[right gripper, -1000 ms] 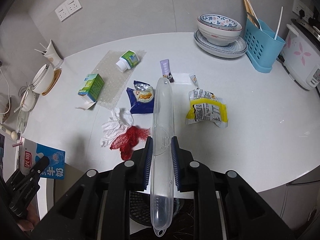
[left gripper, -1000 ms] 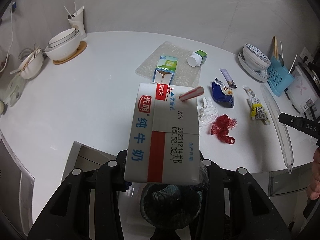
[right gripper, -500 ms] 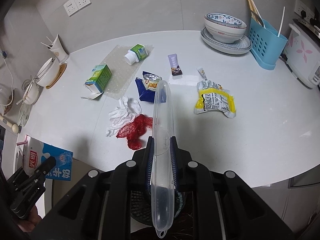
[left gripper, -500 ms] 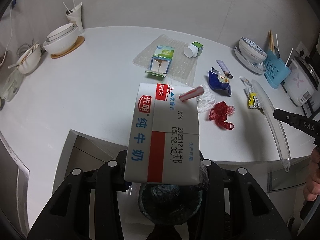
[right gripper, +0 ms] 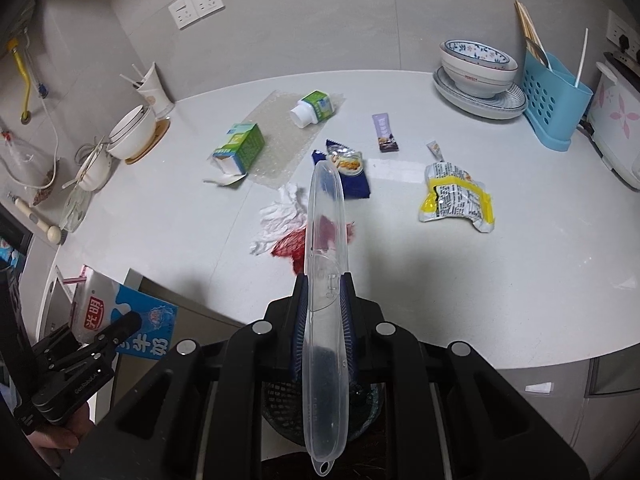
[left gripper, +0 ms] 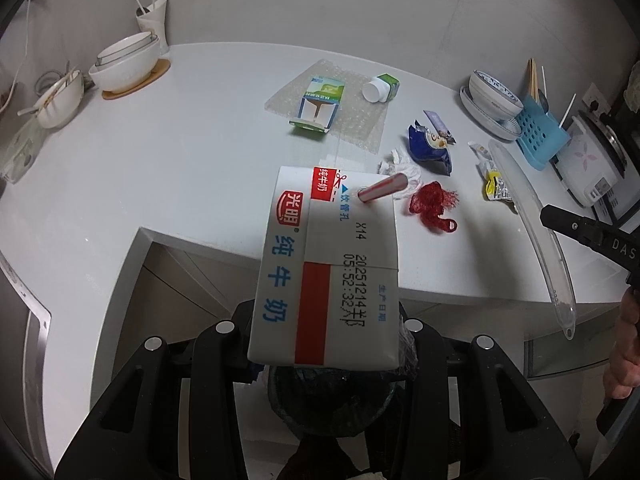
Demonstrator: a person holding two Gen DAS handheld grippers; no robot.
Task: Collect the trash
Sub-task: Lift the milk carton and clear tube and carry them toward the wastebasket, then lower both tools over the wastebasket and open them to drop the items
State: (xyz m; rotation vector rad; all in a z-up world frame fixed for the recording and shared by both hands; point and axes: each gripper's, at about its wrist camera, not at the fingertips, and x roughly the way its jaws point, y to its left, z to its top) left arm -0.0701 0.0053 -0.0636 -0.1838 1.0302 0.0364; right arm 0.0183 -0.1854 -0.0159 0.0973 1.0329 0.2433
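Left claw (left gripper: 324,344) clamps the milk carton (left gripper: 326,264) lengthwise; right claw (right gripper: 323,312) clamps the clear case (right gripper: 324,264); the bin (left gripper: 332,400) sits directly beneath both.

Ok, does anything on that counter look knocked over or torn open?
Yes. The green carton lies on its side on the bubble wrap, its end torn open. The small bottle is tipped over too. The yellow packet and blue packet are ripped, beside crumpled tissue.
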